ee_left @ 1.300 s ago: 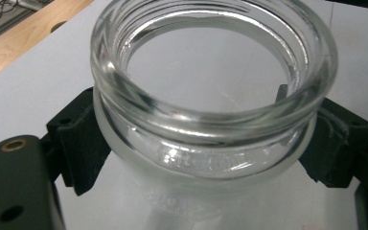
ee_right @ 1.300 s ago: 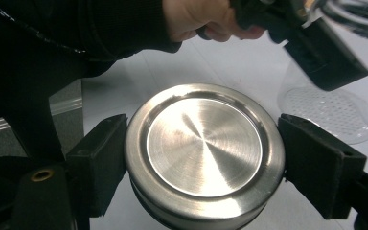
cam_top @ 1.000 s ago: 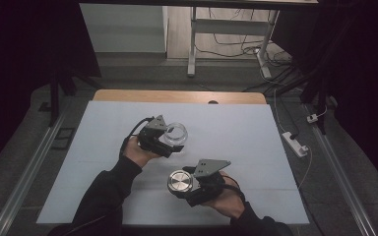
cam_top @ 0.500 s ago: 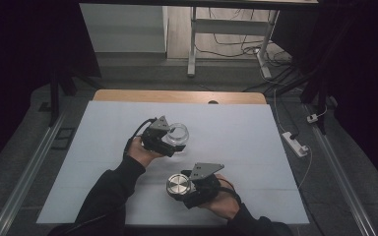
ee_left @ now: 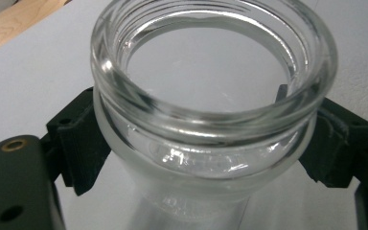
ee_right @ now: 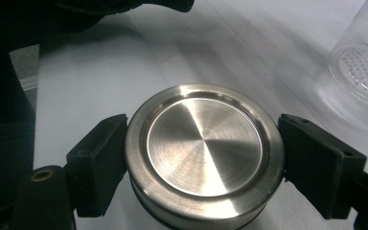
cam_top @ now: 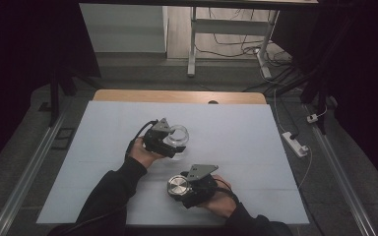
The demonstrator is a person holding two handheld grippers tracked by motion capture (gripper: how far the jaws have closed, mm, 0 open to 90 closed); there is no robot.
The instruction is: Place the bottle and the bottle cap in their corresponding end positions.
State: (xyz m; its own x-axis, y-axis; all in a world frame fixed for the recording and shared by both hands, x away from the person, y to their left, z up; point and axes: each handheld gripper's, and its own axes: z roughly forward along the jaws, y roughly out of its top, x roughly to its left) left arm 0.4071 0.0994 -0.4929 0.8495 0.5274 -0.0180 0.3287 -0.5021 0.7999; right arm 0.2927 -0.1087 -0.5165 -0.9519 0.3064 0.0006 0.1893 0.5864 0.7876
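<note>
Jar (ee_left: pixel 211 120) in left gripper (cam_top: pixel 170 142), lid (ee_right: pixel 203 153) in right gripper (cam_top: pixel 184 189).

In the left gripper view the glass jar (ee_left: pixel 211 96) is running off the bottom edge, so its base is staying out of sight, and the top edge is clipping its rim. In the right gripper view the bottom edge is cutting off the underside of the steel lid (ee_right: pixel 205 153), and the right edge is cropping the jar (ee_right: pixel 359 62). In the high view the left gripper (cam_top: pixel 172 142) is covering part of the jar (cam_top: pixel 178 135).
</note>
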